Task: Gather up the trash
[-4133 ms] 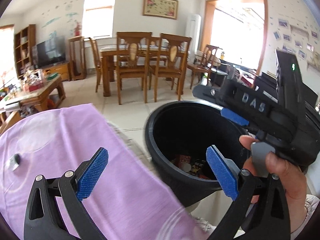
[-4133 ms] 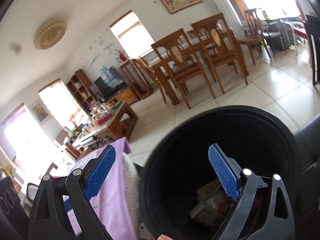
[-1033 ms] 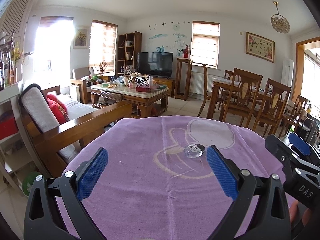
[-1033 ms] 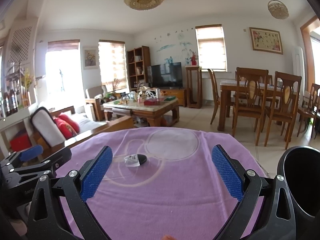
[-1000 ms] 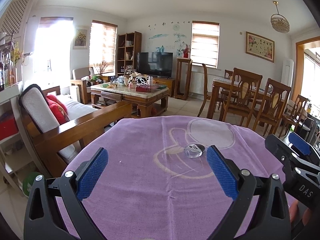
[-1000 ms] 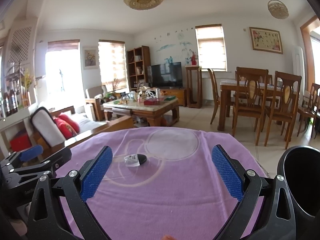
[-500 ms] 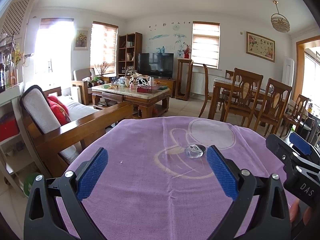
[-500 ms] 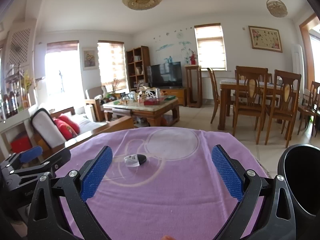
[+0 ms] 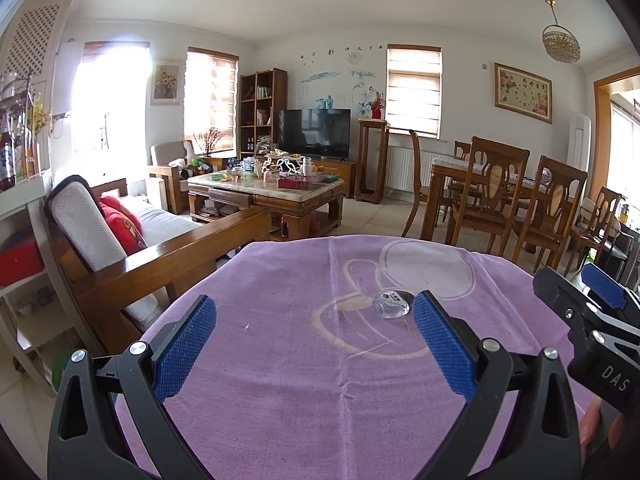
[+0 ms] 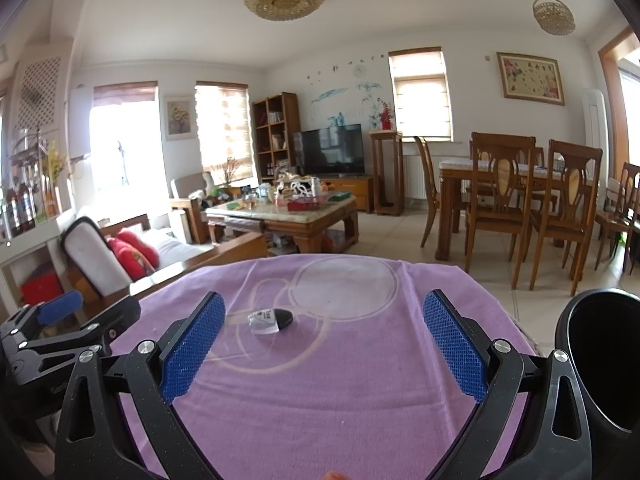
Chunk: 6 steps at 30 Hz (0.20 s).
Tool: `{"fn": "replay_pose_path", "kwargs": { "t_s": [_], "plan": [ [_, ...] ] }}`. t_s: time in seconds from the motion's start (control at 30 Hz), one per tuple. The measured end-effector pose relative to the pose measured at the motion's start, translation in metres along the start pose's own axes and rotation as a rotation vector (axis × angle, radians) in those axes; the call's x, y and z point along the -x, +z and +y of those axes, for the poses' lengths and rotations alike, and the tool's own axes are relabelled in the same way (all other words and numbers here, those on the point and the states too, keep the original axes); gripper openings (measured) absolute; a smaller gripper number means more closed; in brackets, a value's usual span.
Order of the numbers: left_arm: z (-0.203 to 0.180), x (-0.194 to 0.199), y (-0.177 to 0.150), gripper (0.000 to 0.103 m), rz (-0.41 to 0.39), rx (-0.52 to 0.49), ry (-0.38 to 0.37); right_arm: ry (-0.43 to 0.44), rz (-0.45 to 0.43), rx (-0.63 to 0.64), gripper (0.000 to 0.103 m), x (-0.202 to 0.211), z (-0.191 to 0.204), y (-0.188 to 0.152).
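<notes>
A small clear plastic piece of trash with a black part and a white label (image 9: 391, 303) (image 10: 269, 320) lies alone on the purple cloth (image 9: 280, 360) (image 10: 340, 360) that covers the table. My left gripper (image 9: 314, 344) is open above the near side of the cloth, and the trash sits just ahead of its right fingertip. My right gripper (image 10: 324, 344) is open too, holding nothing, with the trash ahead and left of its centre. The black trash bin (image 10: 600, 364) stands off the table's right edge. Each gripper shows at the edge of the other's view.
Beyond the table are a wooden sofa with red cushions (image 9: 120, 232), a cluttered coffee table (image 9: 268, 192), a TV (image 9: 314, 134) and a dining set with wooden chairs (image 10: 532, 200). A white shelf unit (image 9: 16, 280) stands at the far left.
About four seconds ago both grippers were over the bin; now they face the table and the trash. Over the last second the views shifted only slightly.
</notes>
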<state>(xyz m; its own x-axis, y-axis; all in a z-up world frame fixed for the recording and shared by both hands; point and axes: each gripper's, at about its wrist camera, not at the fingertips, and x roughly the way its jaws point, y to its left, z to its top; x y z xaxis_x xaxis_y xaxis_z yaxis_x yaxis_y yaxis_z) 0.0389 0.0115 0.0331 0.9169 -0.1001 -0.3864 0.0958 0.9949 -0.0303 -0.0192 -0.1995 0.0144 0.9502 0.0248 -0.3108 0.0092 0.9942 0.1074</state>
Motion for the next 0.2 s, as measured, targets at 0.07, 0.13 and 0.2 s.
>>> {"fn": "replay_pose_path", "kwargs": {
  "t_s": [0.07,0.13,0.2],
  "plan": [
    [0.0013,-0.0002,0.0001,0.098,0.002,0.007,-0.001,0.001,0.0,0.0,0.098,0.0001,0.0004,-0.0006],
    [0.0027,-0.0006,0.0006,0.098,0.003,0.014,0.001,0.0,0.0,0.0,0.098,-0.0002,0.0003,-0.0002],
    [0.0016,-0.0001,0.0004,0.098,0.004,0.015,0.0,0.0,0.001,-0.001,0.098,-0.0001,0.0007,-0.0007]
  ]
}}
